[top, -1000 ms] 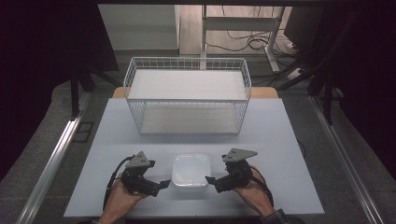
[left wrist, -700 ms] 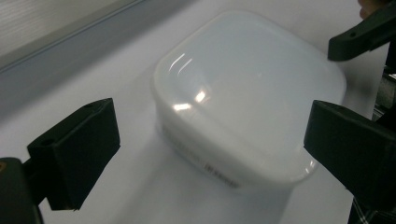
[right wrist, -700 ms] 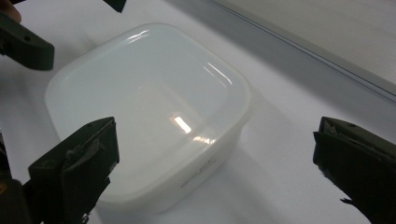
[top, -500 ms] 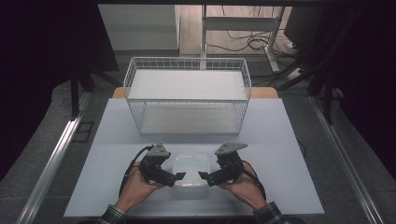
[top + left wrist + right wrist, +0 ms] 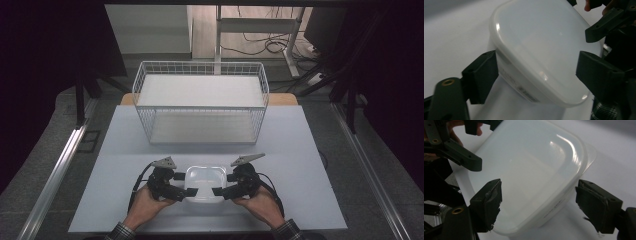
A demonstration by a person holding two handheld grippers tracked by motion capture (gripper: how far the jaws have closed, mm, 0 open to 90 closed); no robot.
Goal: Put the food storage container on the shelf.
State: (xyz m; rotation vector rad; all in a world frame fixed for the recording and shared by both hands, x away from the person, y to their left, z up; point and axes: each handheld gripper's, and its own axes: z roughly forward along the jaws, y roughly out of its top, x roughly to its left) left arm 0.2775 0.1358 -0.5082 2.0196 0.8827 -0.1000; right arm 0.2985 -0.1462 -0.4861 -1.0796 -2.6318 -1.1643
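- A white plastic container (image 5: 205,182) with a closed translucent lid sits on the pale table (image 5: 310,150), on the near side of a white wire basket (image 5: 200,102) and well apart from it.
- The lid is cloudy, so whatever the container may hold cannot be made out.
- The wire basket stands upright toward the far edge of the table; only its flat white floor can be seen inside it.
- The left gripper (image 5: 186,185) is at the container's left side, held in a person's hand. Its jaws are spread apart around one corner; in the left gripper view (image 5: 537,75) one jaw rests against the container's wall, while the other stands off from it.
- The right gripper (image 5: 221,186) is at the container's right side, opposite the left one. Its jaws are also spread wide, straddling a corner in the right gripper view (image 5: 537,205); one jaw touches the lid's edge, the other is clear of it.
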